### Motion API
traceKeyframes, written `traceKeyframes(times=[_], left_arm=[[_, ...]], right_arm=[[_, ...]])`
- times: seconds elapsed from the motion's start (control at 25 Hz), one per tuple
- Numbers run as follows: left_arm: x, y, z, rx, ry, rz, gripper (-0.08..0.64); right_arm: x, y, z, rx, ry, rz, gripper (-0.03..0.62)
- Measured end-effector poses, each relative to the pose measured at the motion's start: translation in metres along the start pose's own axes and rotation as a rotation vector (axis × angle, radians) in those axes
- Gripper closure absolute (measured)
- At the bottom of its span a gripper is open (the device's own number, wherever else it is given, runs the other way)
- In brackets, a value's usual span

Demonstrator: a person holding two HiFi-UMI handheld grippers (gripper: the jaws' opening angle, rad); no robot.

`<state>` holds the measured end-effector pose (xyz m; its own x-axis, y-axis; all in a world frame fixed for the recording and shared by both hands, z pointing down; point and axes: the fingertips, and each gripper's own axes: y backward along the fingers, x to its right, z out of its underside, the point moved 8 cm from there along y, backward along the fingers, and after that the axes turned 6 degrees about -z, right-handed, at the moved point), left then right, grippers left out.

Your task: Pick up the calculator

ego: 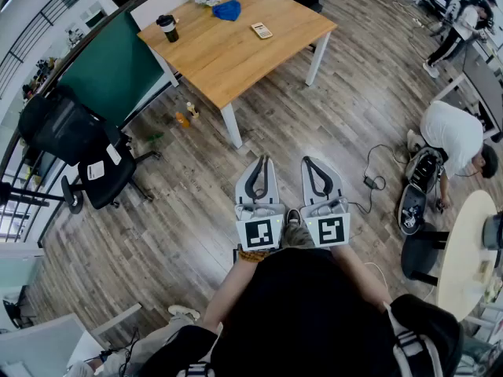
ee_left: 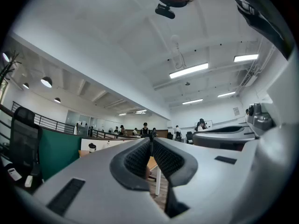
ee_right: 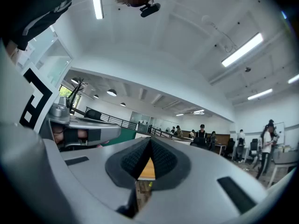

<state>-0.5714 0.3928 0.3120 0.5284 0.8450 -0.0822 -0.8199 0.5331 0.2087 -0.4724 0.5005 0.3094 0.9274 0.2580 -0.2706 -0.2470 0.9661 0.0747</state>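
Observation:
The calculator [ego: 262, 30] is a small pale slab lying on the wooden table [ego: 228, 53] far ahead, near its right side. My left gripper [ego: 261, 162] and right gripper [ego: 308, 162] are held side by side over the floor, well short of the table, both shut with nothing between the jaws. In the left gripper view the left gripper [ee_left: 151, 140] points about level at the table edge [ee_left: 150, 164]. In the right gripper view the right gripper [ee_right: 150, 140] has its tips together, with a strip of the tabletop [ee_right: 147, 170] showing below them.
On the table stand a dark cup [ego: 167, 27], a blue cloth [ego: 227, 10] and small items at the back. A black office chair [ego: 94, 159] stands left, beside a green partition [ego: 114, 69]. A person [ego: 456, 136] crouches at right by a bag [ego: 416, 191] and cables; a round table [ego: 471, 250] is at far right.

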Motion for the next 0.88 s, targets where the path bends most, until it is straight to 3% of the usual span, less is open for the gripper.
traceKeyframes(times=[0.16, 0.56, 0.88], left_arm=[[-0.009, -0.006, 0.003, -0.003, -0.001, -0.006, 0.519], [-0.023, -0.033, 0.02, -0.055, -0.031, 0.01, 0.518], [-0.028, -0.086, 0.035, -0.078, -0.075, 0.019, 0.519]], right_arm=[[-0.002, -0.011, 0.008, -0.029, -0.111, -0.058, 0.588], [0.017, -0.035, 0.045, -0.173, -0.155, -0.02, 0.581], [0.053, -0.083, 0.072, -0.193, -0.17, -0.042, 0.563]])
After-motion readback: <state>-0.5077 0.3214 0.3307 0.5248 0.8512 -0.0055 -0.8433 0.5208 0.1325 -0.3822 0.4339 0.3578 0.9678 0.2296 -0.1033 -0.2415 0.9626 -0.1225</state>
